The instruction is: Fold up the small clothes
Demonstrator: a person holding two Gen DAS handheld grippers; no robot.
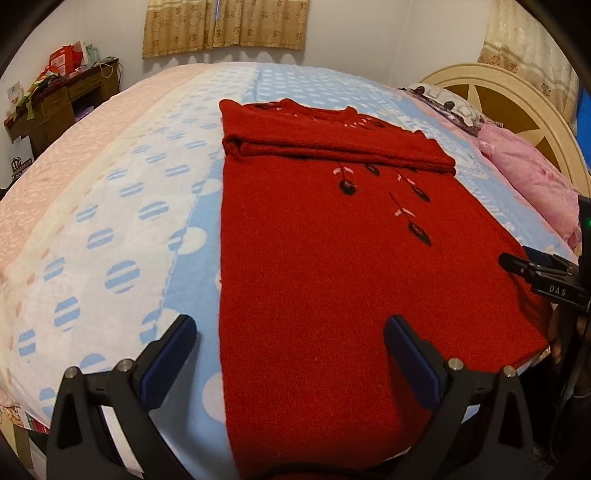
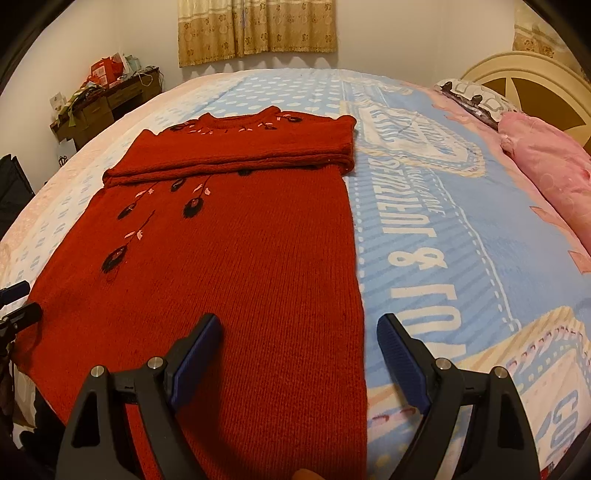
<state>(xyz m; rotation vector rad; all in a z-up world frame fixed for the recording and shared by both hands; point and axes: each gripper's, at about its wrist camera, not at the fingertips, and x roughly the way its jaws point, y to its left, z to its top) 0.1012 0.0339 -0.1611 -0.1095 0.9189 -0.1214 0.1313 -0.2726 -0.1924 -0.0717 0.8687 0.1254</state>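
Note:
A red knit sweater (image 1: 325, 258) with dark embroidered flowers lies flat on the bed, its sleeves folded across the chest as a thick band (image 1: 332, 147). It also shows in the right wrist view (image 2: 229, 266). My left gripper (image 1: 291, 343) is open and empty, straddling the sweater's left edge near the hem. My right gripper (image 2: 299, 339) is open and empty, straddling the sweater's right edge near the hem. The right gripper (image 1: 528, 267) shows at the right edge of the left wrist view, and the left gripper (image 2: 16, 306) at the left edge of the right wrist view.
The bed has a blue and white spotted blanket (image 1: 122, 236) with printed lettering (image 2: 424, 258). Pink pillows (image 1: 532, 177) lie by the cream headboard (image 1: 509, 96). A cluttered wooden desk (image 1: 59, 99) stands at the far left wall, under curtains (image 1: 225, 26).

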